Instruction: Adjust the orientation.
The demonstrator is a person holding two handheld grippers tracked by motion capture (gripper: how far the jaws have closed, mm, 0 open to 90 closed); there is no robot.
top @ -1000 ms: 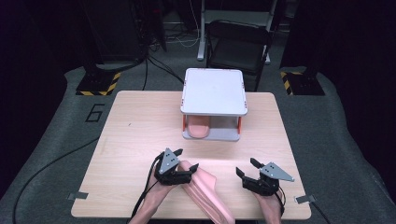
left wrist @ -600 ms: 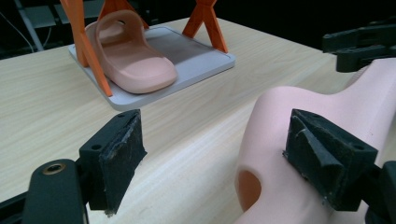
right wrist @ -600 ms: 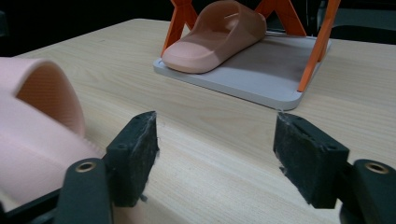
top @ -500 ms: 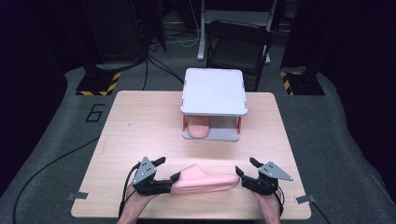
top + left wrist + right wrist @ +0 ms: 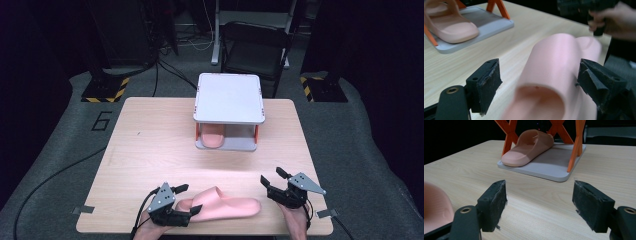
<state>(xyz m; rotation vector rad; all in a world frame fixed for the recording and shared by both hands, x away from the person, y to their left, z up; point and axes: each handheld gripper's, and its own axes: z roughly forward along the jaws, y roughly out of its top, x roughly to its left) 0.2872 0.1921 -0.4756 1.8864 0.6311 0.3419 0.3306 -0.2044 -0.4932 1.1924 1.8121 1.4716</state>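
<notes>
A pale pink slide sandal [image 5: 225, 206] lies sole down, low in the high view's frame just left of centre, lengthwise left to right, its strap end toward the left. In the left gripper view its rounded strap [image 5: 554, 62] bulges up through the middle, blurred at the near edge.

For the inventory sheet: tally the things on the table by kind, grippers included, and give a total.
Pink slippers: 2, one lying near the front edge of the table, one on the lower shelf of the rack
Shoe racks: 1, white with orange legs
Grippers: 2, left gripper and right gripper
Total: 5
</notes>
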